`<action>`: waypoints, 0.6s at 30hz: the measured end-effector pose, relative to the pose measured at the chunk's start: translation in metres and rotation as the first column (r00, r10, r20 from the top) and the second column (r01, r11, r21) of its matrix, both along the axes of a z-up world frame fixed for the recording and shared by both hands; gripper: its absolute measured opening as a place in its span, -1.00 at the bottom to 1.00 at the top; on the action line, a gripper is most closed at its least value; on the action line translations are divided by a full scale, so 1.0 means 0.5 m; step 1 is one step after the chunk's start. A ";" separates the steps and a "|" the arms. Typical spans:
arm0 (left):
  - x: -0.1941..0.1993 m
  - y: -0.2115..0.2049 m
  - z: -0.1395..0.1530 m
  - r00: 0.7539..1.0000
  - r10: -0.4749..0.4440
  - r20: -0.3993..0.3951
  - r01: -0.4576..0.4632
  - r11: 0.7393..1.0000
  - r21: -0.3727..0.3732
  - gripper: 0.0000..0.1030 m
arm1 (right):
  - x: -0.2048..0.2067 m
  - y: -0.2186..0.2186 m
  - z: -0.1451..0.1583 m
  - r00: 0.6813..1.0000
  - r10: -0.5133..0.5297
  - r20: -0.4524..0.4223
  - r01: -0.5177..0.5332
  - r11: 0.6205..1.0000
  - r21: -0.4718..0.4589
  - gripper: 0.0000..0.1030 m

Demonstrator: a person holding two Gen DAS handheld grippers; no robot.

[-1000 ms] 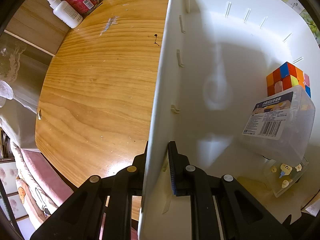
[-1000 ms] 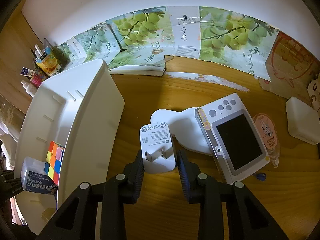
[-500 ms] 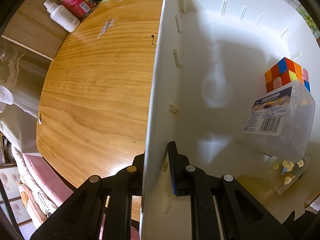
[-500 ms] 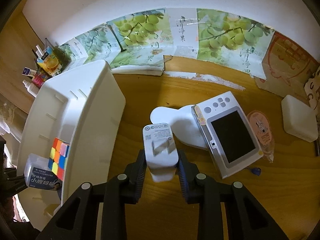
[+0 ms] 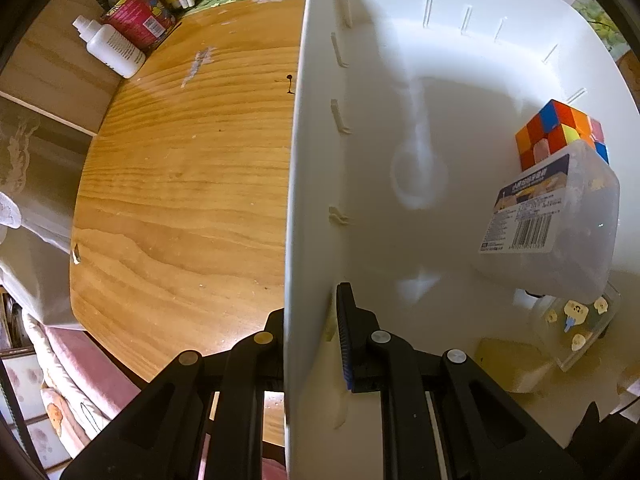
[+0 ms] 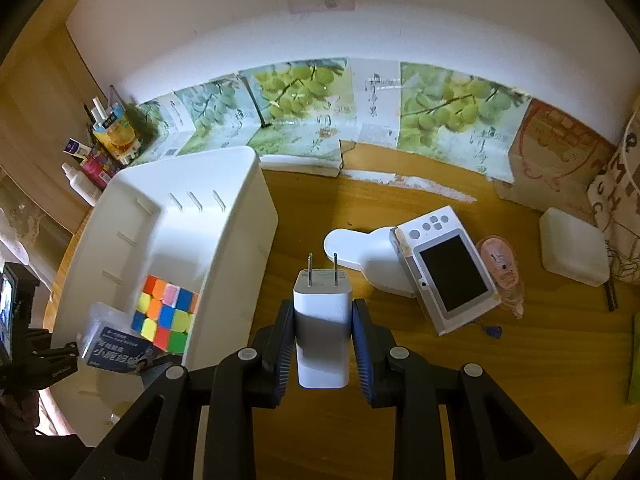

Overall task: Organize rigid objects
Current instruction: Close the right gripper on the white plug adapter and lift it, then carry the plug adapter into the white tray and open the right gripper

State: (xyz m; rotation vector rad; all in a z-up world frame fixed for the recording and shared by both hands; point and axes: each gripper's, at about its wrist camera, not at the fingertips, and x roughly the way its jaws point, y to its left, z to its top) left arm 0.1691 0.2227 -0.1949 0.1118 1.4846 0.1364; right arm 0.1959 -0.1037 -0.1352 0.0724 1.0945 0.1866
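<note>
right gripper [image 6: 323, 340] clamps charger [image 6: 322, 330]; prongs point away | left gripper [image 5: 310, 332] pinches bin wall [image 5: 306, 240]

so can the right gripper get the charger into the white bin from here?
Probably yes: the right gripper is shut on the charger, the white bin sits just beside it with an open top, and there is free floor beyond the cube.

Grape posters [image 6: 304, 108] along wall; bottles [image 5: 116, 46] in corner.
</note>
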 end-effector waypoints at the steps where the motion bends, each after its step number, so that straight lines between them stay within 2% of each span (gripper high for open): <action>1: 0.000 0.001 0.000 1.000 -0.006 0.000 0.006 1.000 -0.001 -0.70 | -0.004 0.001 0.005 1.000 -0.003 0.005 0.003 1.000 0.001 -0.46; 18: -0.016 -0.006 0.010 0.996 -0.087 0.005 0.087 0.996 -0.038 -0.71 | -0.077 0.038 0.082 0.998 -0.022 0.064 0.023 1.000 -0.012 -0.46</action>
